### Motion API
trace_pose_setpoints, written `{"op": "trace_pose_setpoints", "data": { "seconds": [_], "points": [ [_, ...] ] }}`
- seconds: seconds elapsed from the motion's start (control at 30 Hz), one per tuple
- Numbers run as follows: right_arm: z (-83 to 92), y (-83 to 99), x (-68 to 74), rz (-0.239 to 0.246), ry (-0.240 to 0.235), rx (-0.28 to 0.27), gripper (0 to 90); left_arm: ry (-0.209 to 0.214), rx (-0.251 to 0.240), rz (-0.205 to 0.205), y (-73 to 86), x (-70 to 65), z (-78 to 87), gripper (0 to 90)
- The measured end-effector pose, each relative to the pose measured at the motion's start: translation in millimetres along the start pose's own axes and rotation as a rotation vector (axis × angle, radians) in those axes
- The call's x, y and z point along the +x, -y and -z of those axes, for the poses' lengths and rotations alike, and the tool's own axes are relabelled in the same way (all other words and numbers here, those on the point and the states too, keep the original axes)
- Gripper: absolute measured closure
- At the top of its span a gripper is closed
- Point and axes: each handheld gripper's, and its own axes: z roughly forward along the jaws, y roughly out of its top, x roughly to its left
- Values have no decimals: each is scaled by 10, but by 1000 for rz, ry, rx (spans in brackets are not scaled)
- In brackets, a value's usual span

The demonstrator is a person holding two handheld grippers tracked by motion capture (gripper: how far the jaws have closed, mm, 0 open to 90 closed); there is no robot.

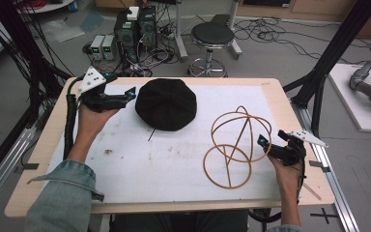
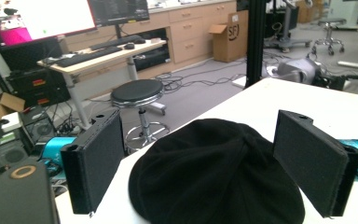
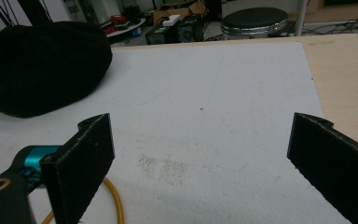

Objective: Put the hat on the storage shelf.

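On the white mat [image 1: 174,164], the open left tool [image 1: 131,94] nears the black hat [image 1: 166,104].

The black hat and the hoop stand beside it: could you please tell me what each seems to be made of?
The black hat looks like soft matte cloth, perhaps wool or fleece: it shows seams, sags gently and gives no shine. The hoop stand looks like thin rattan or bent wood, tan and smooth, curved into rings; coated wire cannot be ruled out.

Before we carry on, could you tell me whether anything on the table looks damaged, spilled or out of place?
Nothing looks damaged or spilled. The black hat sits flat, the wire stand rests beside it, and only faint smudges mark the white mat.
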Motion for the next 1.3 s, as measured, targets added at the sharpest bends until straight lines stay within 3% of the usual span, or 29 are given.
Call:
{"op": "trace_pose_setpoints", "data": {
  "seconds": [0.23,0.4,0.77,1.07,1.3],
  "points": [
    [-6,5,0,-3,-3,3,69,77,-46,-52,-121,-139,-327,168],
    [-2,8,-10,-5,-8,9,69,134,-56,-61,-98,-203,-553,171],
    [-6,11,-26,-10,-19,10,69,152,-11,-65,154,-227,-931,188],
    [-32,15,-9,-12,-30,15,69,136,59,-66,375,-184,-1139,183],
    [-30,14,-18,-15,-30,10,69,154,94,-78,495,-209,-1256,182]
  ]
}}
